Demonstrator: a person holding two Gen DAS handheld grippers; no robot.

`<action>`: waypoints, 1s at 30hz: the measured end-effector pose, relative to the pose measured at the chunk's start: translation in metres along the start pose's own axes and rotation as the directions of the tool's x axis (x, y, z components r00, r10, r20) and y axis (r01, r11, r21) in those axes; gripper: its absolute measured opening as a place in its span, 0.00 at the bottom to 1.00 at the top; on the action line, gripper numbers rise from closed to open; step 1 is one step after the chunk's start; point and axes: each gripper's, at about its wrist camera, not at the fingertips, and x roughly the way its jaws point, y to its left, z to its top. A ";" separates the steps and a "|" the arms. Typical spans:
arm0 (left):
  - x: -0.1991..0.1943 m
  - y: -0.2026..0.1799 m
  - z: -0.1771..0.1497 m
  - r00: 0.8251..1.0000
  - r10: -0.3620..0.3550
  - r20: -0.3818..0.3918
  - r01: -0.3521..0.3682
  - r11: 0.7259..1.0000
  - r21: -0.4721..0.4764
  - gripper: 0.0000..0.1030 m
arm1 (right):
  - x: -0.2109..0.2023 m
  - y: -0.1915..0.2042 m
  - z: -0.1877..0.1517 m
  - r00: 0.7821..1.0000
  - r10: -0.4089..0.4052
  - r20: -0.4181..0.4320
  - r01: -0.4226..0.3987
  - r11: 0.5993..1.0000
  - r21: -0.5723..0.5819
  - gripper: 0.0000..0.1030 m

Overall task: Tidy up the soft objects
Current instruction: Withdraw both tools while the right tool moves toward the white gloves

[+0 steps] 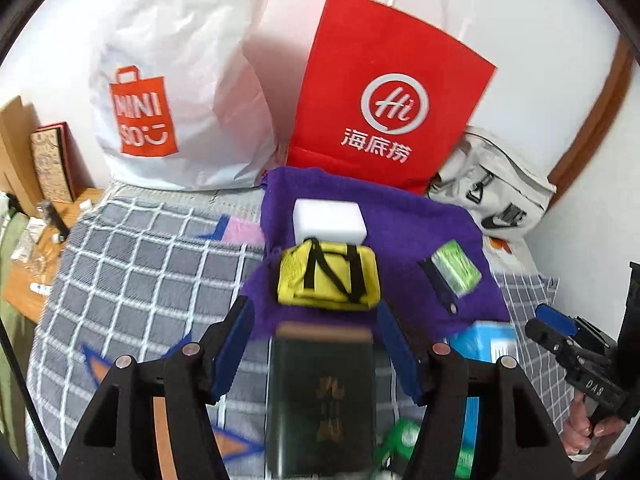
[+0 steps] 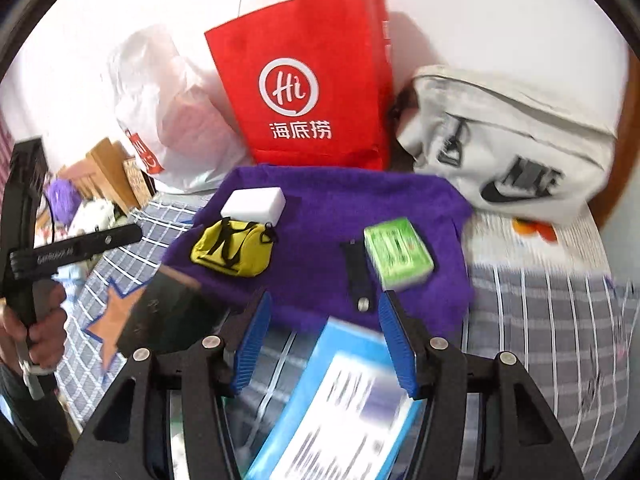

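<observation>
A: On the checked bedspread (image 1: 132, 264), where does the purple towel (image 1: 408, 236) lie, and what room is around it?

B: It lies spread flat against the red paper bag (image 1: 384, 96) at the back, a white plastic bag (image 1: 180, 72) to its left, a grey sports bag (image 2: 508, 140) to its right. Bare bedspread lies open on the left side.

A: What sits on it?

B: A white sponge block (image 1: 330, 220), a yellow mini duffel (image 1: 328, 276) touching it, a green packet (image 2: 398, 252) and a dark strap beside that.

A: The claws?

B: The left gripper (image 1: 316, 344) stands parted over a dark book (image 1: 322, 400), pads clear of it. The right gripper (image 2: 324, 340) stands parted over a blue box (image 2: 340, 404), gripping nothing.

A: Anything unclear?

B: The box print is blurred; its lower end is cut off.
</observation>
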 end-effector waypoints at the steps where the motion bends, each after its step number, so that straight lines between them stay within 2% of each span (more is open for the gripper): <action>1: -0.006 -0.003 -0.005 1.000 0.007 0.001 -0.007 1.000 0.009 0.60 | -0.007 -0.001 -0.007 1.000 0.007 -0.003 -0.007 1.000 0.018 0.54; 7: -0.037 -0.008 -0.042 1.000 -0.018 -0.019 0.018 1.000 0.008 0.60 | -0.036 0.008 -0.046 1.000 0.019 -0.009 -0.019 0.999 0.033 0.54; 14: -0.047 -0.001 -0.095 0.998 0.005 -0.060 -0.005 1.000 -0.002 0.60 | -0.061 0.025 -0.083 0.999 0.032 0.025 -0.033 0.999 0.028 0.54; 16: -0.047 0.002 -0.108 0.998 0.008 -0.067 -0.008 1.000 -0.008 0.60 | -0.062 0.036 -0.092 0.999 0.026 0.018 -0.025 0.999 -0.024 0.52; 18: -0.045 0.007 -0.122 0.997 0.001 -0.075 -0.002 1.000 -0.016 0.60 | -0.060 0.048 -0.101 1.000 0.010 0.009 -0.010 0.996 -0.088 0.46; 23: -0.036 0.017 -0.147 0.994 -0.003 -0.109 -0.001 0.999 -0.041 0.60 | -0.043 0.082 -0.119 0.998 0.028 -0.059 -0.041 0.969 -0.245 0.33; 26: -0.031 0.026 -0.156 0.992 -0.013 -0.125 0.006 0.998 -0.058 0.60 | -0.027 0.097 -0.125 0.996 0.009 -0.085 -0.037 0.943 -0.330 0.32; 30: -0.027 0.035 -0.162 0.990 -0.027 -0.136 0.016 0.996 -0.085 0.60 | -0.003 0.103 -0.134 0.987 -0.080 -0.137 0.016 0.911 -0.411 0.33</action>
